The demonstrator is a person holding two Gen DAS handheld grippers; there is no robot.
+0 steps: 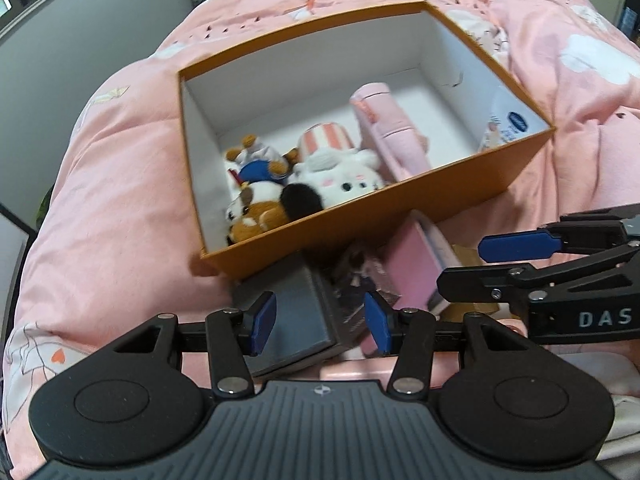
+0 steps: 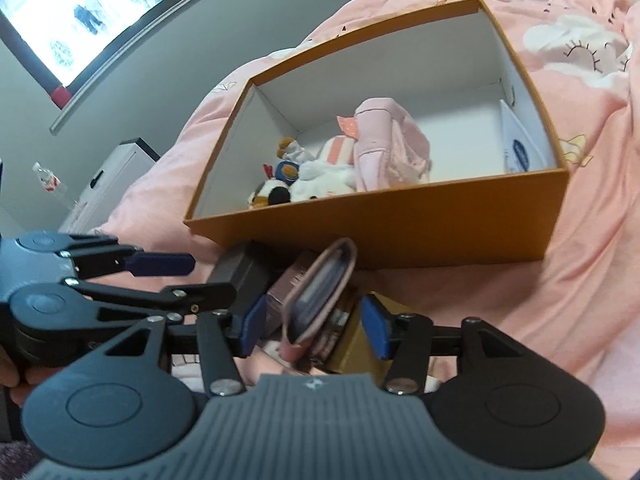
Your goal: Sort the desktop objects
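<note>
Two grippers angle steeply down over a small heap just outside the near wall of an orange cardboard box (image 1: 400, 216) on a pink quilt (image 1: 120, 200). The left gripper (image 1: 320, 320) holds its blue pads apart above a dark grey flat case (image 1: 296, 320), clear of it; the right gripper (image 2: 316, 328) has its jaws spread around an upright pink wallet (image 2: 316, 300) (contact unclear). Inside the box, toward its near left corner, lie fuzzy plush toys (image 1: 280, 184) beside soft pink folded fabric (image 1: 392, 132).
</note>
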